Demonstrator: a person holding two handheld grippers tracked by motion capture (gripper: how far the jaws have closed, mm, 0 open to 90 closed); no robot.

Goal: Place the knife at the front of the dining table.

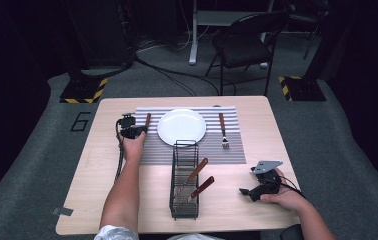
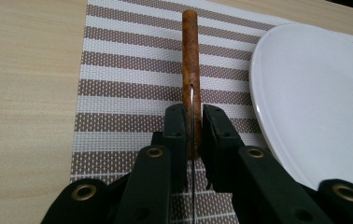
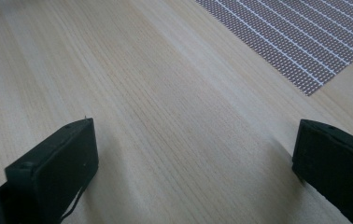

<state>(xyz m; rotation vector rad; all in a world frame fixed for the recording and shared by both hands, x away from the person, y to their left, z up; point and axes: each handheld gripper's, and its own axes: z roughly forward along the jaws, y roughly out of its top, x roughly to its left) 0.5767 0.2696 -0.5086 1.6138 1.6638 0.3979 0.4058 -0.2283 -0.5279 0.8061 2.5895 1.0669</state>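
Knife (image 2: 191, 70) clamped in my left gripper (image 2: 192, 135) goes left of the plate (image 1: 181, 126), apparently completing the setting; my right gripper (image 3: 193, 154) waits, jaws spread.

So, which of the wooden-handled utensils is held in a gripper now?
The knife left of the white plate, between the left gripper's jaws. The fork lies free; two others stand in the wire rack.

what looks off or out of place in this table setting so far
Nothing is spilled or damaged. One oddity: the fork right of the plate lies with its tines toward the person. The left tool grips a wooden-handled knife on the striped mat, left of the plate. Two more utensils sit in the wire basket.
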